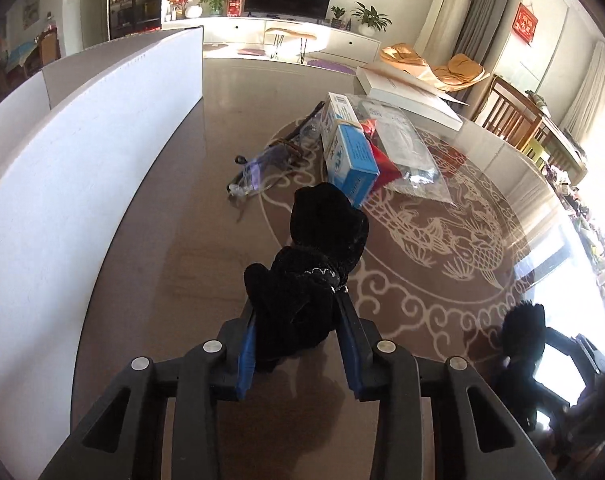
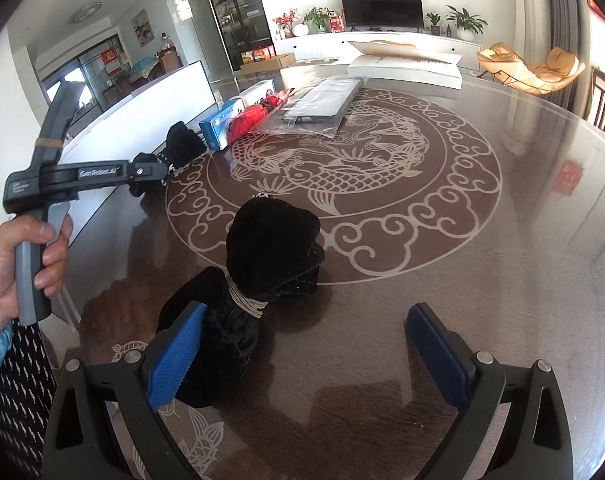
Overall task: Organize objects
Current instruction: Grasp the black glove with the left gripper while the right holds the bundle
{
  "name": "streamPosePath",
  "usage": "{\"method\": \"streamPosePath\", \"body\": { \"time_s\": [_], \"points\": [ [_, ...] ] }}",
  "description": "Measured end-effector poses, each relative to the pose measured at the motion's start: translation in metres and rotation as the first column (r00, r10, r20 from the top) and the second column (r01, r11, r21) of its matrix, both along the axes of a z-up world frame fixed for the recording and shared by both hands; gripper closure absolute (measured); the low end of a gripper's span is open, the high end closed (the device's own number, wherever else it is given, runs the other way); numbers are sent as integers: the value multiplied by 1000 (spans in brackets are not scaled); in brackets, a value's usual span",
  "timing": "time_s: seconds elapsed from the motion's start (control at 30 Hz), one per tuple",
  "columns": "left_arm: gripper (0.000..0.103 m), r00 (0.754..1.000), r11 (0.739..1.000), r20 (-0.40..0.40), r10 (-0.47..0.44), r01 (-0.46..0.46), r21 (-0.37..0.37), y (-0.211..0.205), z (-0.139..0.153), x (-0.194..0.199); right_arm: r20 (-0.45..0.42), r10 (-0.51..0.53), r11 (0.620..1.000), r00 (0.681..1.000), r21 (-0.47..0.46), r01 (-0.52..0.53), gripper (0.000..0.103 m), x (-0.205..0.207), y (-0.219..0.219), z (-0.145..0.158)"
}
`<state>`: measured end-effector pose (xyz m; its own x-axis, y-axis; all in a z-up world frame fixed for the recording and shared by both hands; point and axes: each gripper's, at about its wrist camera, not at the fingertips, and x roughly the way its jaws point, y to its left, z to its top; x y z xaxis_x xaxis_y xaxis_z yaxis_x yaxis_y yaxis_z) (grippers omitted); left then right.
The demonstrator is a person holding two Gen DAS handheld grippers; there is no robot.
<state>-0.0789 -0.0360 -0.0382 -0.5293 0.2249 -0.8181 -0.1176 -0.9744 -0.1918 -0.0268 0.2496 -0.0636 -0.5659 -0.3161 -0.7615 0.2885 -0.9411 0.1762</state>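
2 black velvet pouches are in play on the round table (image 2: pixel 502 240), which bears 1 pale fish-and-cloud medallion under its glossy top; the left gripper (image 1: pixel 298 316) is clamped on 1 black velvet pouch (image 1: pixel 314 264), its 2 blue-padded fingers (image 1: pixel 246 356) pressing the pouch's lower half from both sides while the gathered top with a pale beaded cord sticks out ahead of the tips. In the right wrist view that same pouch (image 2: pixel 182 146) shows at the tip of the left gripper (image 2: pixel 164 170), held by the person's left hand (image 2: pixel 26 264) on the grey handle, with a blue sleeve at the wrist.

The right gripper (image 2: pixel 306 324) stands with its 2 fingers wide apart; the second black pouch (image 2: pixel 258 272), tied with a pale cord at its neck, lies on the table just inside the left finger (image 2: pixel 174 356), touching that pad, well clear of the other finger.

Farther along the table lies 1 cluster: 1 blue-and-white box (image 1: pixel 348 148), 1 red packet (image 1: pixel 384 164), 1 clear plastic bag (image 1: pixel 406 148) with dark contents, and 1 clear wrapper with small items (image 1: pixel 258 168) beside them; 1 white open carton (image 1: pixel 62 152) stands along the left edge; 1 flat white box (image 1: pixel 406 96) sits at the far side.
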Motion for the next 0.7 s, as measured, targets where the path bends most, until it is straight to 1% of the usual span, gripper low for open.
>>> {"method": "streamPosePath", "body": {
  "time_s": [0.07, 0.1, 0.13, 0.17, 0.27, 0.3, 0.33, 0.4, 0.5, 0.57, 0.6, 0.63, 0.67, 0.7],
  "points": [
    [60, 1000, 1000, 11, 2, -3, 20, -3, -2, 27, 0, 0, 1000, 1000, 1, 0, 4, 0, 0, 0],
    [47, 1000, 1000, 4, 15, -15, 19, -4, -4, 35, 0, 0, 1000, 1000, 1, 0, 4, 0, 0, 0],
    [31, 1000, 1000, -1, 26, -26, 10, -5, -6, 40, 0, 1, 1000, 1000, 1, -1, 4, 0, 0, 0],
    [26, 999, 999, -1, 35, -35, -3, -5, -6, 40, 0, 1, 1000, 1000, -1, -1, 3, 0, 0, 0],
    [25, 999, 999, -6, 32, -32, -8, -2, -3, 29, 0, 2, 1000, 1000, -10, -2, 3, 0, 1, 0],
    [25, 999, 999, -6, 32, -32, -20, 0, -4, 25, 0, 1, 1000, 1000, -14, -1, 3, 0, 1, 0],
    [26, 1000, 999, 3, 31, -30, -40, 4, -7, 21, -1, 1, 1000, 1000, -15, -1, 3, 1, 1, 0],
    [25, 999, 995, -24, 24, -26, -94, 10, -11, 22, -2, 0, 1000, 1000, -15, 0, 3, 1, 1, 0],
    [25, 999, 990, -48, 4, -11, -144, 15, -15, 27, -1, 1, 1000, 1000, -15, -1, 3, 1, 1, 0],
    [19, 999, 982, -53, -1, -9, -190, 17, -18, 26, 0, 1, 1000, 1000, -14, -1, 3, 1, 0, 0],
    [7, 998, 977, -60, 13, -26, -211, 17, -20, 25, 0, 1, 1000, 1000, -14, -1, 3, 1, 0, 0],
    [0, 998, 977, -52, 42, -52, -208, 13, -22, 23, 0, 1, 1000, 1000, -12, -1, 3, 1, 0, 0],
    [0, 997, 981, -49, 61, -68, -180, 8, -22, 21, 0, 1, 1000, 1000, -10, -1, 3, 1, 0, 0],
    [0, 997, 979, -40, 70, -77, -191, 6, -23, 20, 0, 0, 1000, 1000, -10, 0, 3, 1, 0, 0]
  ]
}}
